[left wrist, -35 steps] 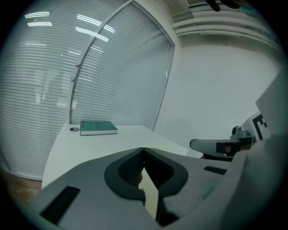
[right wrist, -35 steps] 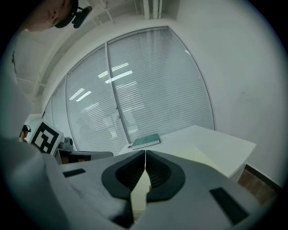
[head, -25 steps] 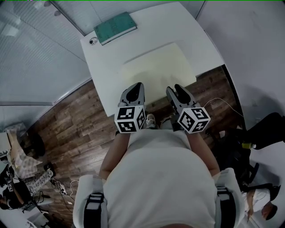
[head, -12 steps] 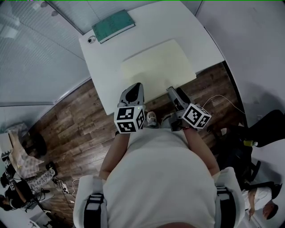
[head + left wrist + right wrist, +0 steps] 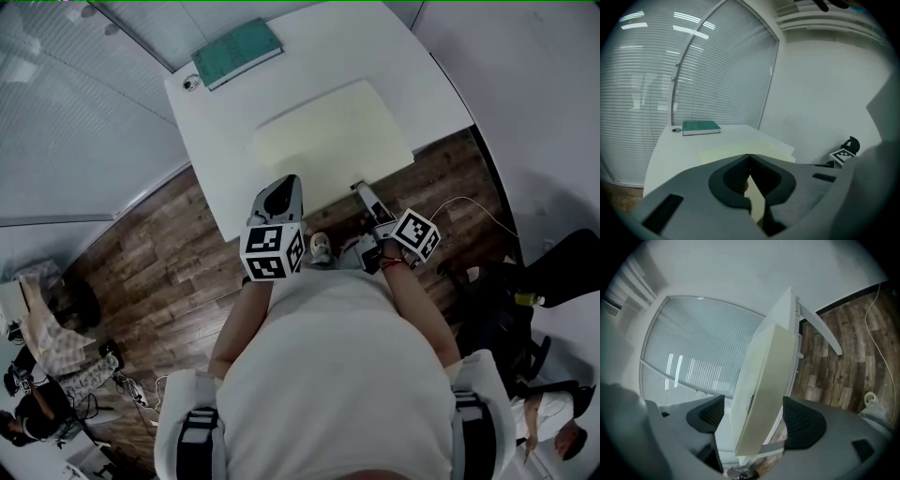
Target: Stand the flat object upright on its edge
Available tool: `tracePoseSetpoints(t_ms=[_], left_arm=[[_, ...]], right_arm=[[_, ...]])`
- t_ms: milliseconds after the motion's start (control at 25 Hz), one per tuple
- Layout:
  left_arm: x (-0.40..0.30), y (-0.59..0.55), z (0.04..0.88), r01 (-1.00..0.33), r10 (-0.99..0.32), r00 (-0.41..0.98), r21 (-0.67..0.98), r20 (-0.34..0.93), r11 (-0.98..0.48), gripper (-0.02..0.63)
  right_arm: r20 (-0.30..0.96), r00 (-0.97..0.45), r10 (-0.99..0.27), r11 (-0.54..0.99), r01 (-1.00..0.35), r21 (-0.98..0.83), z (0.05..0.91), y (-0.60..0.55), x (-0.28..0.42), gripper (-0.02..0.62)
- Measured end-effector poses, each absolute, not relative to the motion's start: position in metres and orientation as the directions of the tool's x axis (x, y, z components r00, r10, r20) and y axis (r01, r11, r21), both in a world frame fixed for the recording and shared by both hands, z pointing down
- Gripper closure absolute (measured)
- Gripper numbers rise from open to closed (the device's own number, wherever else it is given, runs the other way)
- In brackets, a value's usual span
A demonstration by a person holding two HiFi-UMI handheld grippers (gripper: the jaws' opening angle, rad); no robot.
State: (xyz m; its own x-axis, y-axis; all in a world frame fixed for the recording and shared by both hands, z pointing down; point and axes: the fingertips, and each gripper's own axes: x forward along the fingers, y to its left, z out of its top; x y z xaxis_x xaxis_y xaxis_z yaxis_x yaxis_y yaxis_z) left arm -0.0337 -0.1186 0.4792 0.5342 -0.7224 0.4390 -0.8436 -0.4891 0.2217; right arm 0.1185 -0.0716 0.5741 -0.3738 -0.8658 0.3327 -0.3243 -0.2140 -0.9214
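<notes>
A pale yellow flat board (image 5: 333,136) lies on the white table (image 5: 216,141), its near edge at the table's front edge. My right gripper (image 5: 362,191) is rolled on its side at that edge. In the right gripper view its jaws are opening, and the board's edge (image 5: 766,380) stands between the two pads (image 5: 802,420) without either pressing on it. My left gripper (image 5: 284,186) hangs just short of the table's front edge, left of the right one. It is shut and empty (image 5: 749,155), pointing over the board (image 5: 740,151).
A green book (image 5: 237,53) lies at the table's far left corner, also in the left gripper view (image 5: 701,127), with a small round object (image 5: 191,83) beside it. Wood floor (image 5: 150,253) surrounds the table. A white cable (image 5: 876,333) trails on the floor at the right.
The right gripper has rolled onto its side and moved forward to the table's front edge. The left gripper has stayed in place.
</notes>
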Motion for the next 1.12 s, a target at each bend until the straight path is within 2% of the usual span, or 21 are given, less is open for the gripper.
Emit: tracePoseSetpoints(t_ms=[360,680,1120], left_arm=[[-0.04,-0.121,0.48,-0.854,-0.731,0.518,0.214,0.444,-0.475,0.588],[-0.048,-0.123,0.48,-0.861,-0.736,0.505,0.207,0.45,-0.464,0.588],[-0.06,-0.121,0.483,-0.878,-0.749,0.475,0.193,0.462,-0.438,0.588]], right_arm=[[0.291,-0.435,-0.852,-0.261,-0.128,-0.957,0.607,-0.084,0.102,0.176],[0.233,-0.468,-0.852,-0.234,-0.057,-0.971,0.617,-0.111,0.086,0.166],[0.231,-0.486,-0.843,-0.238,-0.048,-0.97,0.624,-0.134,0.076,0.164]])
